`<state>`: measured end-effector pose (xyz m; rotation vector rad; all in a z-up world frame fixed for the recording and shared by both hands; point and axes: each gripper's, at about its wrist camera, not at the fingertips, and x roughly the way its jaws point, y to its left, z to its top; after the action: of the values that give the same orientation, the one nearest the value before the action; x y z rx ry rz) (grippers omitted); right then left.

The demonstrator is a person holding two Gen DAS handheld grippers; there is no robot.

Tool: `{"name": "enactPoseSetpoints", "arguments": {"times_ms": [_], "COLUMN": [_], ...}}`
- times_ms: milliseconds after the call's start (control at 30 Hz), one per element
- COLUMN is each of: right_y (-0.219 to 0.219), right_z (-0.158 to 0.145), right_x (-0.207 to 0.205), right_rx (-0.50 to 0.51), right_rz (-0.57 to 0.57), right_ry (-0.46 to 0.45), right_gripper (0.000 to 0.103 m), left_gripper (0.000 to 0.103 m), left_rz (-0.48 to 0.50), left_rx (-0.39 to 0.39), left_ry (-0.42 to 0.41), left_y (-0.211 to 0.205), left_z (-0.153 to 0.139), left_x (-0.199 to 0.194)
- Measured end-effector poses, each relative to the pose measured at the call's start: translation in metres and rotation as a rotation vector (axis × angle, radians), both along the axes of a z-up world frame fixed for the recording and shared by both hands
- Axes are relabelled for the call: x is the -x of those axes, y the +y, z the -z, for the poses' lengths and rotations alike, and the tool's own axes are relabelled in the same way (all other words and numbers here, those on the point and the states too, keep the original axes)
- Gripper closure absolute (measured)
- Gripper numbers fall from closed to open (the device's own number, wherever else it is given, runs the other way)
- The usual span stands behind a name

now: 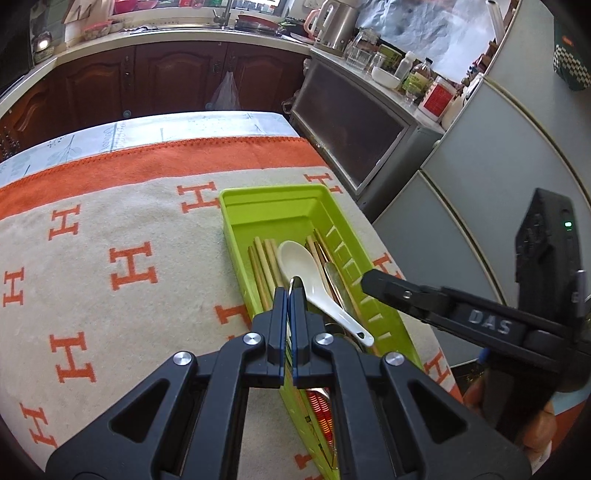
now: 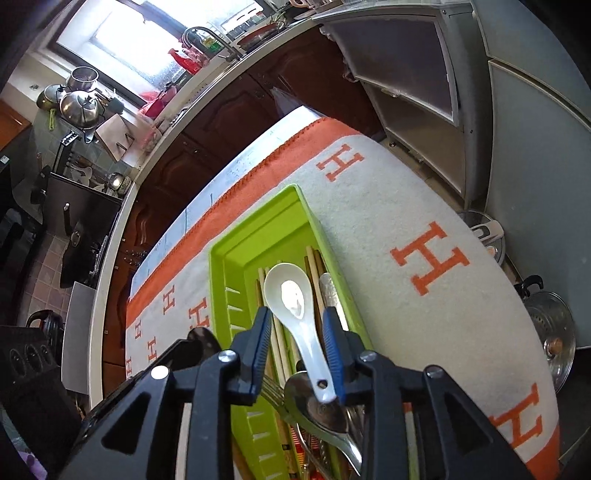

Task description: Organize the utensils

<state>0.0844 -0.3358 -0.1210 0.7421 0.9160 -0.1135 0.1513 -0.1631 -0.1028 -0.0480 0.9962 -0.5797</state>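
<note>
A lime-green utensil tray point(image 1: 273, 201) point(image 2: 258, 229) lies on the blanket. In it are wooden chopsticks point(image 1: 262, 266) point(image 2: 314, 269), a white ceramic spoon point(image 1: 303, 273) point(image 2: 291, 291), and metal spoons point(image 2: 317, 402) at the near end. My left gripper point(image 1: 288, 295) is shut over the tray's left rim, with a thin metal utensil tip point(image 1: 296, 283) showing at its fingertips. My right gripper point(image 2: 297, 317) is open above the tray, its jaws on either side of the white spoon's handle; it also shows in the left wrist view point(image 1: 373, 284).
A beige and orange blanket point(image 1: 110, 258) point(image 2: 406, 229) with H marks covers the table. Grey cabinets point(image 1: 354, 129) and a fridge point(image 1: 498, 155) stand to the right. A kitchen counter with sink point(image 1: 221, 26) runs behind. Pots point(image 2: 550, 325) sit on the floor beside the table.
</note>
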Motion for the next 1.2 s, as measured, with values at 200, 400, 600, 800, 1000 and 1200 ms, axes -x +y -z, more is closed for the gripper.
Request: {"name": "enactPoseSetpoints", "arguments": {"times_ms": [200, 400, 600, 800, 1000, 1200], "right_y": [0.004, 0.015, 0.024, 0.035, 0.048, 0.061], "right_z": [-0.006, -0.010, -0.015, -0.022, -0.026, -0.029], "right_x": [0.016, 0.027, 0.036, 0.048, 0.064, 0.081], "right_rx": [0.022, 0.066, 0.111, 0.147, 0.174, 0.193], "right_rz": [0.001, -0.030, -0.056, -0.086, -0.119, -0.147], "right_ry": [-0.010, 0.006, 0.013, 0.011, 0.012, 0.015], "right_gripper": [0.074, 0.074, 0.074, 0.074, 0.074, 0.074], "left_gripper": [0.103, 0.103, 0.099, 0.059, 0.052, 0.046], "left_rz": [0.019, 0.022, 0.010, -0.028, -0.059, -0.120], "left_rx": [-0.030, -0.028, -0.059, -0.085, -0.105, -0.110], "left_ry": [0.020, 0.017, 0.007, -0.036, -0.056, -0.036], "left_y": [-0.005, 0.003, 0.019, 0.043, 0.064, 0.085], "left_z": [0.011, 0.002, -0.012, -0.027, -0.038, -0.040], "left_x": [0.001, 0.010, 0.031, 0.063, 0.097, 0.129]}}
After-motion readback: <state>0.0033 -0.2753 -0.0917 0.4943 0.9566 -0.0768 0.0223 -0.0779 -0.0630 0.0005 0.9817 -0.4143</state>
